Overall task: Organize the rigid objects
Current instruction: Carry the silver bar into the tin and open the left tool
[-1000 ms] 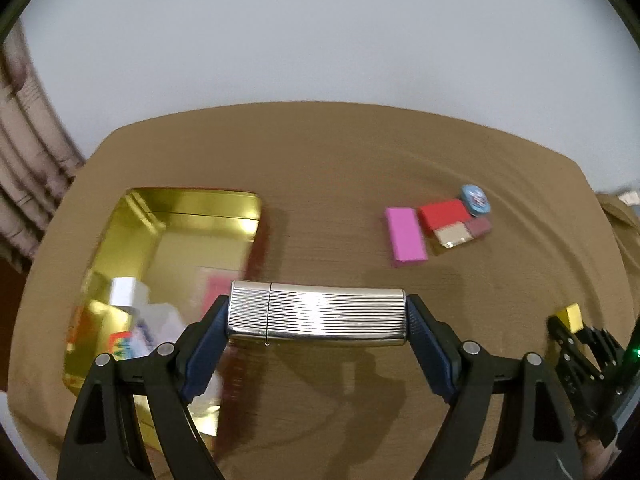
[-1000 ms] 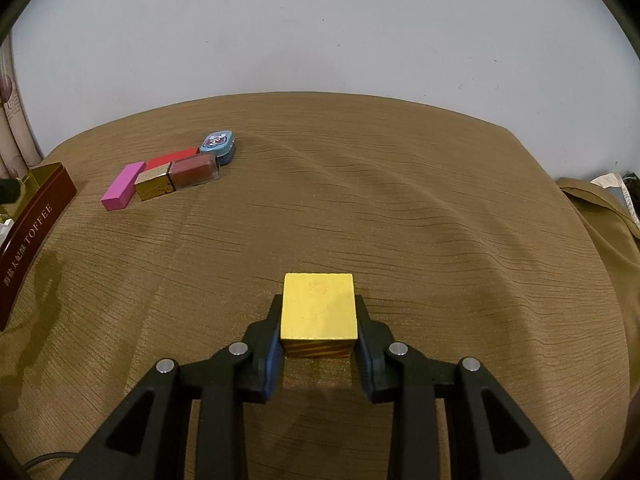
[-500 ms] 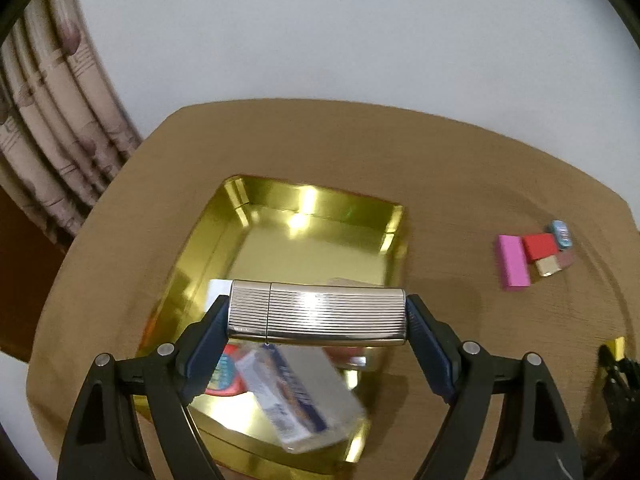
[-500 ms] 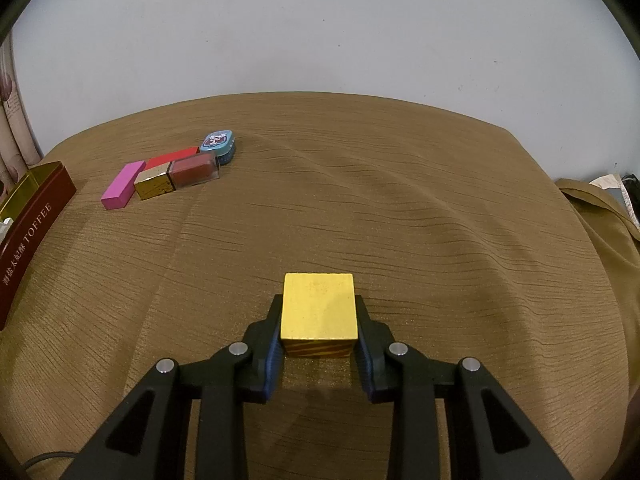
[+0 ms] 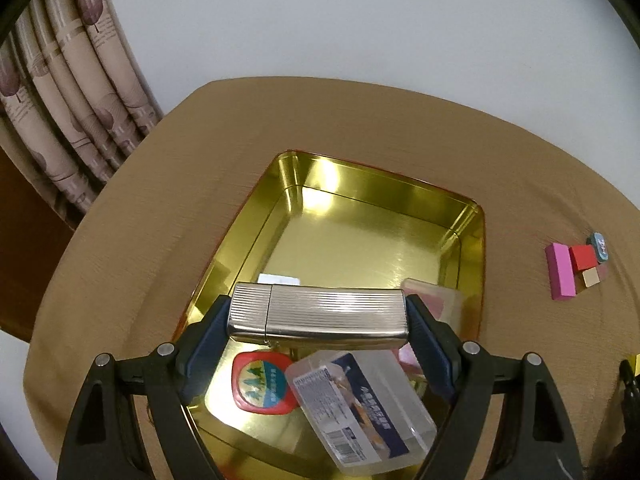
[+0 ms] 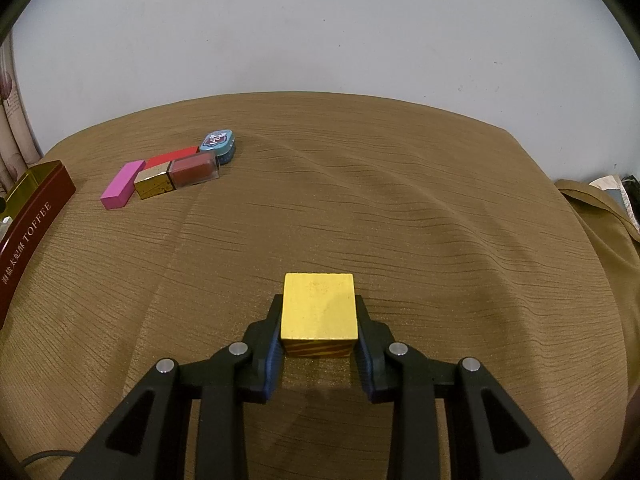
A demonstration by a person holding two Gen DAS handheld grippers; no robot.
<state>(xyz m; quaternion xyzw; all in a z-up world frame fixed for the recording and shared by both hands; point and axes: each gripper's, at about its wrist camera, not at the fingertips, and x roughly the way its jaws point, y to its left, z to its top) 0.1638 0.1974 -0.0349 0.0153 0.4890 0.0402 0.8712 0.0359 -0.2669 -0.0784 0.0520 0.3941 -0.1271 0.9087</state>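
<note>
My left gripper (image 5: 318, 320) is shut on a ribbed silver metal case (image 5: 318, 312), held crosswise above the near end of a gold tin (image 5: 384, 184). Inside the tin lie a clear plastic box (image 5: 360, 396), a red rounded tin with a tree label (image 5: 260, 384) and a pinkish clear box (image 5: 434, 296). My right gripper (image 6: 318, 330) is shut on a yellow wooden cube (image 6: 319, 306) just over the brown tablecloth (image 6: 420, 208). A pink block (image 6: 122, 184), gold block (image 6: 154, 186), red clear box (image 6: 194, 170), flat red piece (image 6: 172, 157) and blue tin (image 6: 218, 142) sit grouped at the far left.
The tin's dark red side, lettered TOFFEE (image 6: 32, 224), shows at the left edge of the right wrist view. Curtains (image 5: 68, 92) hang beyond the table's left corner. The same group of small blocks (image 5: 576, 264) lies right of the tin. A white wall stands behind.
My left gripper carried the silver case leftward from beside the tin to above its near end, bringing the whole tin into view. The right gripper and cube stayed still.
</note>
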